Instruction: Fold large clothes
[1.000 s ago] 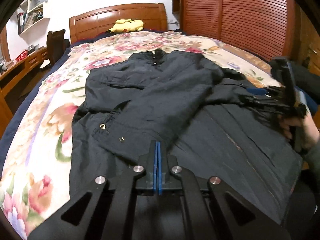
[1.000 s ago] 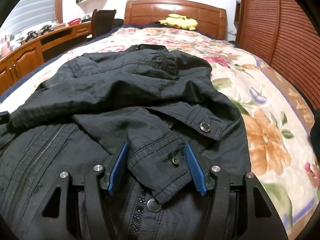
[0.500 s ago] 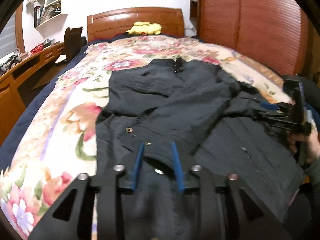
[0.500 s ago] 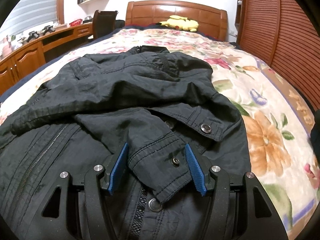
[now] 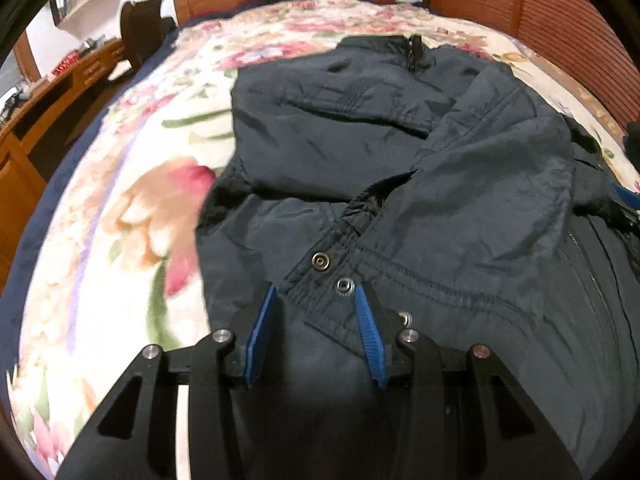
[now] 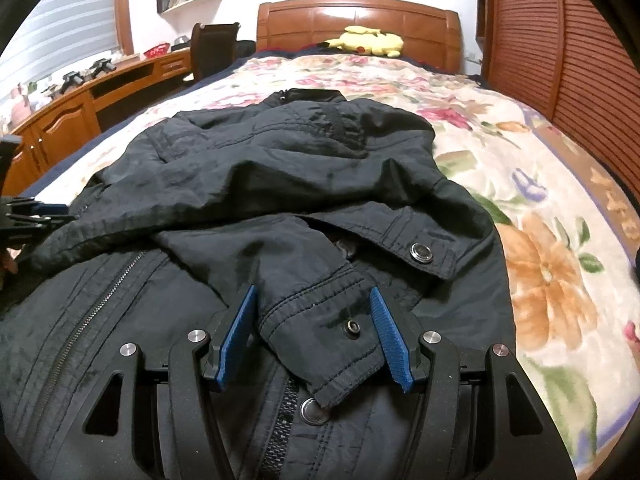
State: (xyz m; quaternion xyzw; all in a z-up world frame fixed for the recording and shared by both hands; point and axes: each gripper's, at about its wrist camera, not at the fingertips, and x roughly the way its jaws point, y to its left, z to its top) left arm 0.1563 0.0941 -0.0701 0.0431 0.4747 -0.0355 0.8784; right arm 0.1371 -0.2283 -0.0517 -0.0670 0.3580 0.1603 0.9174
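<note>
Black nylon marked the jacket, which lay spread on the floral bedspread, collar toward the headboard. Both sleeves already lay crossed over its chest, so the inward sleeve folds looked finished. The left gripper had its jaws opening around the left cuff, pads not pressing it; the right gripper stood partly open astride the right cuff, gripping nothing. By the look of it, what remained was folding the body from the hem up toward the collar and smoothing the bundle.
</note>
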